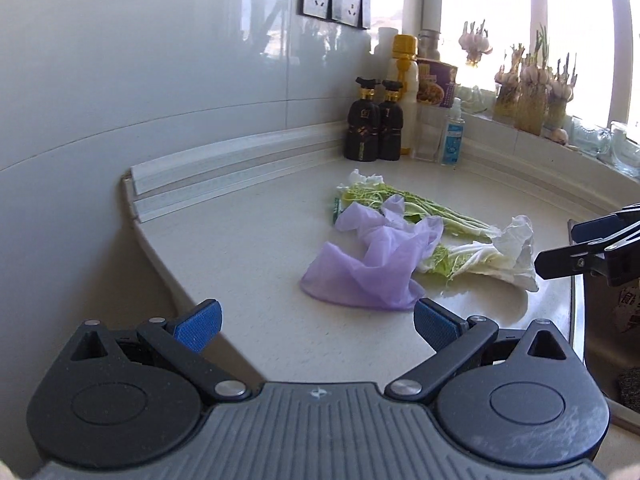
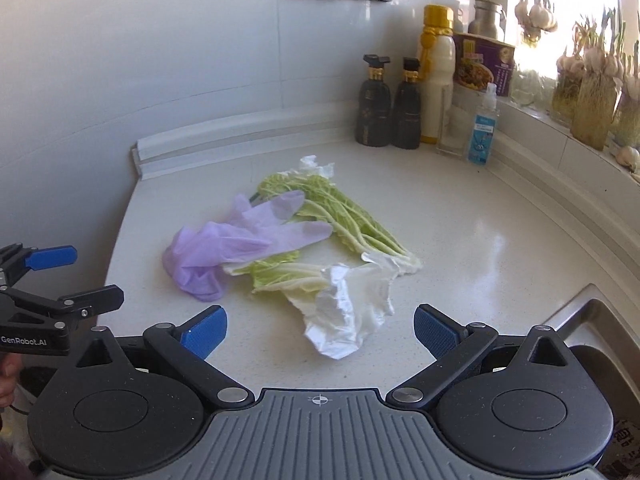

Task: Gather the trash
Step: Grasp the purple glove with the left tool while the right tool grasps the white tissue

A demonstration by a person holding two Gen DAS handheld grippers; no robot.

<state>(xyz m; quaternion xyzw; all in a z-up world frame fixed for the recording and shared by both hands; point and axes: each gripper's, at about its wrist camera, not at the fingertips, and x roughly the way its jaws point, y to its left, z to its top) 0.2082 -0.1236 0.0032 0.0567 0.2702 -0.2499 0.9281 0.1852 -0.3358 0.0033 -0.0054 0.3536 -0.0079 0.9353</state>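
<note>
A pile of trash lies on the white counter (image 1: 248,240): a crumpled purple glove (image 1: 372,264) (image 2: 240,240), green cabbage leaves (image 1: 424,208) (image 2: 340,216), a white crumpled tissue (image 1: 520,248) (image 2: 344,316) and a small green wrapper (image 1: 335,208). My left gripper (image 1: 316,322) is open and empty, just short of the glove; it also shows in the right wrist view (image 2: 96,276). My right gripper (image 2: 320,326) is open and empty, with the tissue between its blue pads (image 2: 434,330); it also shows at the right edge of the left wrist view (image 1: 560,248).
Two dark bottles (image 1: 374,128), a yellow-capped bottle (image 1: 404,80), a clear sanitiser bottle (image 2: 482,128) and a purple box (image 2: 486,64) stand in the back corner. Sprouting garlic (image 2: 592,92) lines the window sill. A steel sink (image 2: 600,320) lies at the right. Wall sockets (image 1: 334,2) are above.
</note>
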